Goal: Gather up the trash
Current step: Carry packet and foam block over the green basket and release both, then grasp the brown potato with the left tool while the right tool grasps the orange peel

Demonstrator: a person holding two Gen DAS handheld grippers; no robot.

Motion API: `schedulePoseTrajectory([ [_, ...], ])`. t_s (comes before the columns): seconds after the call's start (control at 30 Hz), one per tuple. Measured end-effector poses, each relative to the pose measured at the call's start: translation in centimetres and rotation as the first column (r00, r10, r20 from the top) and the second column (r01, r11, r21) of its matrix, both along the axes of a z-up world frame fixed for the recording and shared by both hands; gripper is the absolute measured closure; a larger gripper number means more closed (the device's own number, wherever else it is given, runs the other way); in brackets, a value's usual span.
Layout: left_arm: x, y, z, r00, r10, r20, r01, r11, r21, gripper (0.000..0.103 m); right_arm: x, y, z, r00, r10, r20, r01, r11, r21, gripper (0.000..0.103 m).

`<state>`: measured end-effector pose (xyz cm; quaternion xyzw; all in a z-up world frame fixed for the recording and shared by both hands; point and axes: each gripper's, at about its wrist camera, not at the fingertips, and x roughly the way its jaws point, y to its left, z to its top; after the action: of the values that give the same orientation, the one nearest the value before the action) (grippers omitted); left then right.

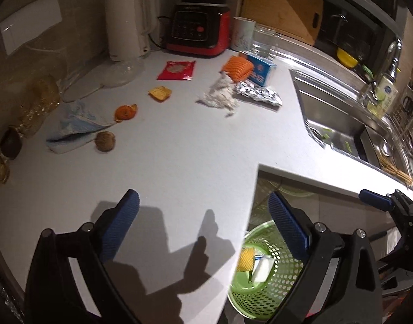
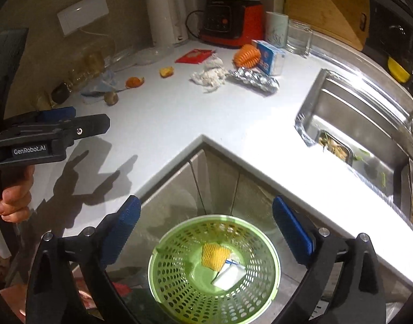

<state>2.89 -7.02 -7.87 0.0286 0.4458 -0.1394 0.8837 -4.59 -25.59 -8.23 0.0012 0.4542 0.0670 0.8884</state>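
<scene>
A green perforated bin [image 2: 214, 267] stands on the floor below the counter corner; a yellow foam net [image 2: 214, 255] and a white carton [image 2: 229, 274] lie inside. My right gripper [image 2: 206, 232] hangs open above it, empty. My left gripper [image 1: 203, 221] is open and empty over the counter's front edge, with the green bin [image 1: 263, 278] at its lower right. Trash lies on the white counter [image 1: 179, 148]: orange peel [image 1: 124, 112], a brown shell [image 1: 105, 141], a yellow wrapper [image 1: 160, 93], a red packet [image 1: 176, 70], crumpled tissue [image 1: 219, 95], foil [image 1: 259, 93], an orange foam net [image 1: 237, 68].
A white kettle [image 1: 126, 25], a red-black blender base [image 1: 198, 29], a mug [image 1: 242, 33], a glass [image 1: 265, 40] and a blue-white box [image 1: 261, 71] stand at the back. A blue cloth [image 1: 74, 124] lies at left. The steel sink [image 1: 338, 118] is at right.
</scene>
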Motion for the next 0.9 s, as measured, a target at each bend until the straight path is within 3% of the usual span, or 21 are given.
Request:
schedulePoseTrajectory([
  [0.27, 5.6, 5.4, -1.3, 0.98, 0.198, 0.003, -0.198, 0.98, 0.023, 0.011, 7.9, 3.4, 1.8, 0.992, 0.098, 0.082, -0.1, 0.995, 0.024, 0.002],
  [0.57, 11.5, 7.7, -5.3, 0.951, 0.304, -0.058, -0.303, 0.953, 0.027, 0.011, 14.6, 5.9, 0.7, 0.978, 0.185, 0.099, -0.191, 0.98, 0.053, 0.002],
  [0.7, 13.1, 7.7, -7.0, 0.938, 0.34, -0.075, -0.337, 0.94, 0.044, 0.021, 16.9, 6.9, -0.5, 0.969, 0.228, 0.094, -0.233, 0.972, 0.043, 0.002],
  [0.83, 14.3, 7.5, -7.9, 0.928, 0.368, -0.064, -0.363, 0.929, 0.074, 0.026, 19.0, 6.9, -1.3, 0.969, 0.236, 0.08, -0.243, 0.965, 0.102, 0.002],
  [0.9, 14.7, 7.4, -8.2, 0.924, 0.377, -0.064, -0.371, 0.924, 0.09, 0.034, 19.7, 7.0, -1.6, 0.968, 0.239, 0.076, -0.247, 0.962, 0.119, 0.002],
])
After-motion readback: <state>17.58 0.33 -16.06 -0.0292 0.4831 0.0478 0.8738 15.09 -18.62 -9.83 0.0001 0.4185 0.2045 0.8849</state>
